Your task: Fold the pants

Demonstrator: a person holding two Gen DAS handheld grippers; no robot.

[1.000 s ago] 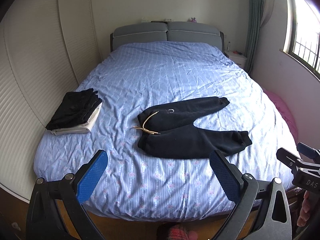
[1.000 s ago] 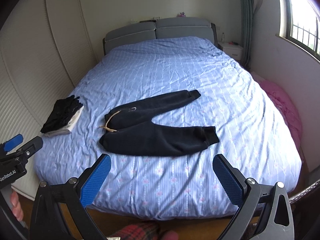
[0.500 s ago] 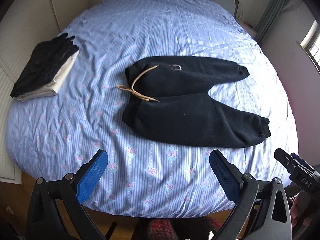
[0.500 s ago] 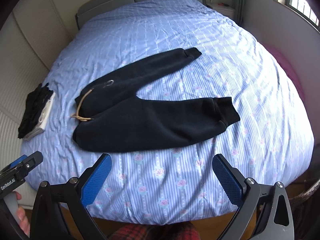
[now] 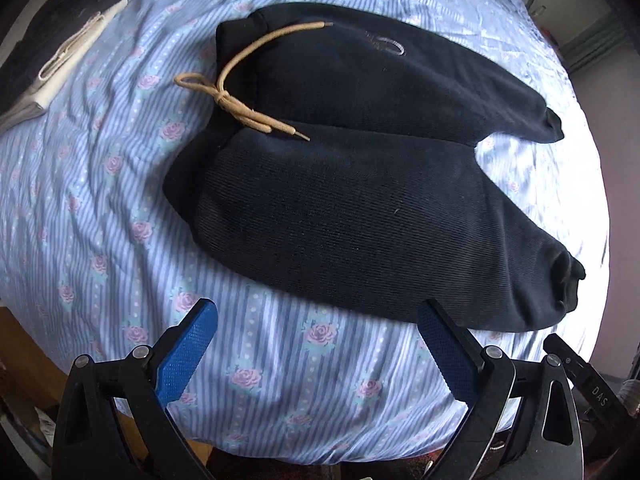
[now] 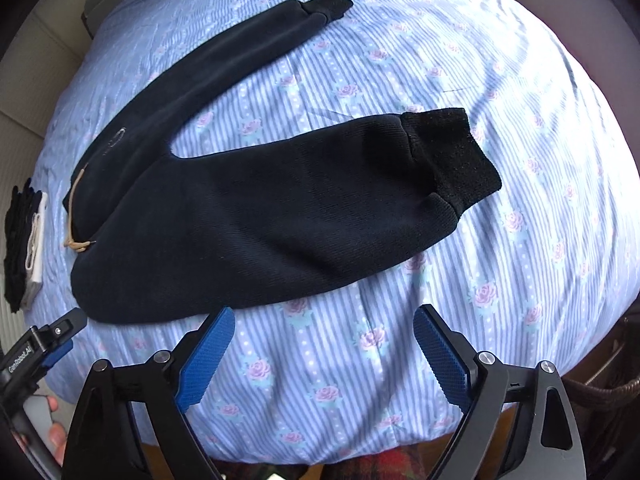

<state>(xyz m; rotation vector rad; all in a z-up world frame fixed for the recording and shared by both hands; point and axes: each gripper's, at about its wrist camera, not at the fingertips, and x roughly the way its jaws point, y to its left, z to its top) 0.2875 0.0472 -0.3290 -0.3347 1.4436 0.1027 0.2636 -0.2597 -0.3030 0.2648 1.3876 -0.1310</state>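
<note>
Black sweatpants (image 5: 360, 200) lie flat on the blue striped bed (image 5: 100, 220), waistband at the left with a tan drawstring (image 5: 240, 108), legs spread in a V to the right. They also show in the right wrist view (image 6: 260, 216), with the near leg's cuff (image 6: 452, 160) at the right. My left gripper (image 5: 316, 344) is open and empty, just short of the near leg's lower edge. My right gripper (image 6: 324, 348) is open and empty, just below the near leg.
A stack of folded black and white clothes (image 5: 52, 52) lies on the bed's left side, also in the right wrist view (image 6: 24, 240). The bed's front edge runs just under both grippers. Each gripper shows at the edge of the other's view.
Both grippers have moved forward and down toward the bed. The pants now fill most of both views. Both stay open.
</note>
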